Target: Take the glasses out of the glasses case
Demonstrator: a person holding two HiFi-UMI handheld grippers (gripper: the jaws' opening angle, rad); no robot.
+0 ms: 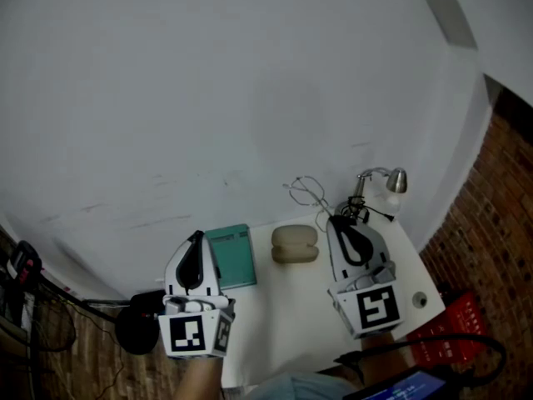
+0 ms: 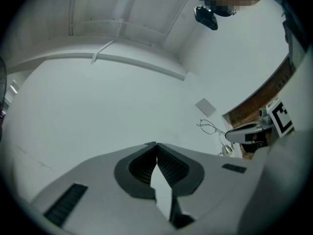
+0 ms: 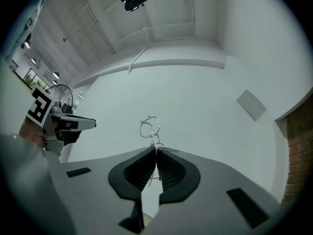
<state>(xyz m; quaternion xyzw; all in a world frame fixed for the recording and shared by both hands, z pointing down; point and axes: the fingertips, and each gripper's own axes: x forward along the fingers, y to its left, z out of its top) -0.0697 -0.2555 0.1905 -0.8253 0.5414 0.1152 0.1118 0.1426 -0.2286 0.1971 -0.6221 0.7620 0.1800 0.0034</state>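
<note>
Thin wire-framed glasses (image 1: pixel 306 192) hang in the air in front of the white wall, pinched by one temple arm in my right gripper (image 1: pixel 336 217). In the right gripper view the frame (image 3: pixel 149 127) sticks up from the shut jaws (image 3: pixel 155 148), and the wire runs down between the ribbed pads. The beige glasses case (image 1: pixel 294 244) lies on the small white table (image 1: pixel 283 307), between the two grippers and below the glasses. My left gripper (image 1: pixel 198 235) is raised at the left, its jaws (image 2: pixel 156 144) shut with nothing in them. The left gripper view also catches the glasses (image 2: pixel 209 128) off to the right.
A teal box (image 1: pixel 232 257) lies on the table beside the left gripper. A small desk lamp (image 1: pixel 393 180) stands at the table's far right corner. A red basket (image 1: pixel 454 323) sits on the floor at the right, a black round object (image 1: pixel 137 327) at the left.
</note>
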